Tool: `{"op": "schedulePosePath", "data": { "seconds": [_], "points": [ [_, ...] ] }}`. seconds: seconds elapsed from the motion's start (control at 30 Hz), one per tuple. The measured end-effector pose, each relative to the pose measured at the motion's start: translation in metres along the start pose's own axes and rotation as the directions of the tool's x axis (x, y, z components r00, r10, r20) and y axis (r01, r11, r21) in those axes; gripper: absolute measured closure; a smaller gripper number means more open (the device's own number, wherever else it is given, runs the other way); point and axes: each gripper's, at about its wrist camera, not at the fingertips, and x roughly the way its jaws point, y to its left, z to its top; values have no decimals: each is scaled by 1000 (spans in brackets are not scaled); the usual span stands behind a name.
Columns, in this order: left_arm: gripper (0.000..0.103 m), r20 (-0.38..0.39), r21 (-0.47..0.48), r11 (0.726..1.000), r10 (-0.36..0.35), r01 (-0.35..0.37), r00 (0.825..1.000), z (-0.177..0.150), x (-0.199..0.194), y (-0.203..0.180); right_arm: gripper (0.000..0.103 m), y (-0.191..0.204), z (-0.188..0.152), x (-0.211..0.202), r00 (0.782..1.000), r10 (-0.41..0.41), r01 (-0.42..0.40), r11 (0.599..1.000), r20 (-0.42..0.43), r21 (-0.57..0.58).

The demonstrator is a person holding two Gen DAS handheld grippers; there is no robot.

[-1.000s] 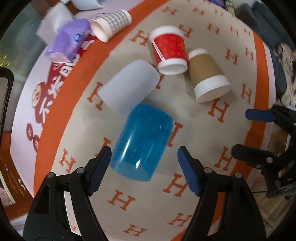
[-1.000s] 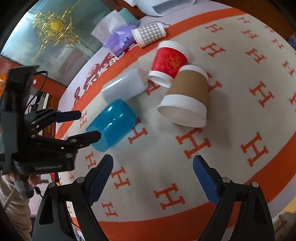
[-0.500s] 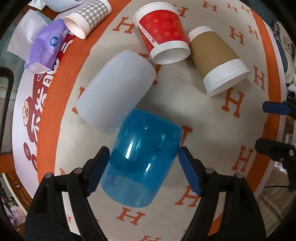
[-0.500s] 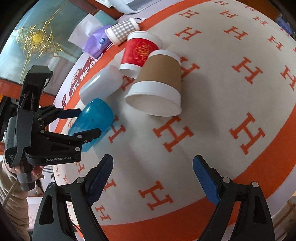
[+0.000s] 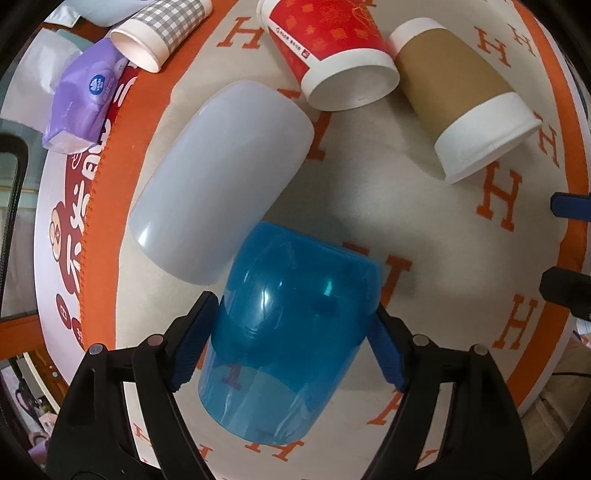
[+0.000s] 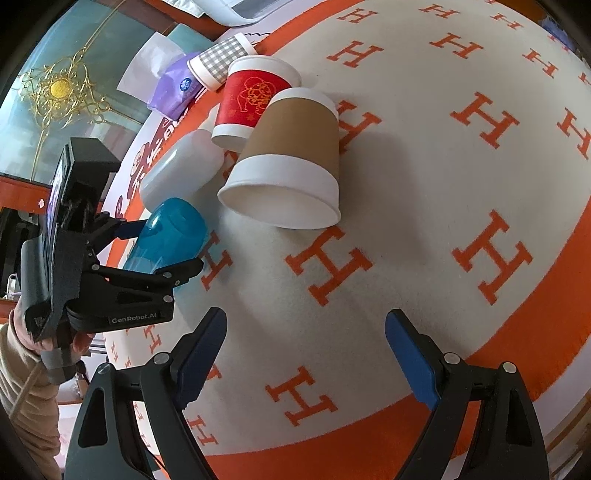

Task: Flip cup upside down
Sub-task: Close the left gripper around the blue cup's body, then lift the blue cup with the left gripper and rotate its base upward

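Note:
A translucent blue plastic cup [image 5: 288, 325] lies on its side on the cream and orange cloth, its open mouth toward the camera. My left gripper [image 5: 291, 332] straddles it, its blue pads [image 5: 192, 343] at the cup's two sides and touching or nearly touching the walls. The cup also shows in the right wrist view [image 6: 170, 232] between the left gripper's fingers. My right gripper [image 6: 306, 354] is open and empty above bare cloth, short of the brown paper cup [image 6: 295, 162].
A frosted white cup [image 5: 221, 177] lies beside the blue one, touching it. A red paper cup [image 5: 332, 51], a brown paper cup [image 5: 461, 107] and a checked paper cup [image 5: 162, 29] lie on their sides farther back. A purple tissue pack [image 5: 85, 99] sits at the cloth's left edge.
My left gripper has moved forward over the blue cup until its pads sit beside the cup's walls. My right gripper has drifted closer to the brown cup and stayed open.

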Motion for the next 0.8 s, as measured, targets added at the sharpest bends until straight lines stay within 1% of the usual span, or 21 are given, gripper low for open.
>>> {"op": "schedulePosePath", "data": {
  "seconds": [0.13, 0.23, 0.3, 0.37, 0.43, 0.57, 0.67, 0.7, 0.77, 0.8],
  "points": [
    [29, -28, -105, 994, -26, 23, 999, -2, 0, 6, 14, -1, 2, 3, 1000, 6, -6, 1000, -9, 0],
    [30, -42, -195, 979, -75, 65, 996, -6, -1, 14, 14, -1, 3, 3, 1000, 10, -10, 1000, -11, -6],
    [30, -48, -269, 957, -124, 107, 991, -10, -3, 19, 14, -2, 4, 3, 1000, 13, -13, 1000, -12, -7],
    [30, -48, -325, 937, -155, 131, 987, -13, -6, 21, 14, -3, 6, 3, 1000, 17, -17, 1000, -12, -7],
    [31, -43, -383, 910, -191, 161, 981, -18, -11, 22, 14, -5, 7, 1, 1000, 22, -22, 1000, -13, -8],
    [31, -19, -497, 837, -272, 227, 962, -30, -23, 21, 14, -9, 9, -5, 999, 36, -36, 999, -12, -18],
    [31, 13, -588, 763, -326, 271, 945, -39, -33, 16, 14, -13, 11, -10, 999, 48, -49, 998, -16, -28],
    [31, 18, -606, 746, -333, 275, 943, -42, -35, 13, 14, -14, 11, -11, 999, 51, -51, 998, -19, -31],
    [31, 37, -655, 694, -364, 298, 931, -55, -38, 3, 14, -18, 11, -14, 998, 57, -58, 997, -27, -42],
    [31, 54, -684, 657, -386, 316, 921, -63, -37, -1, 14, -19, 11, -15, 998, 56, -57, 997, -32, -50]
  ]
}}
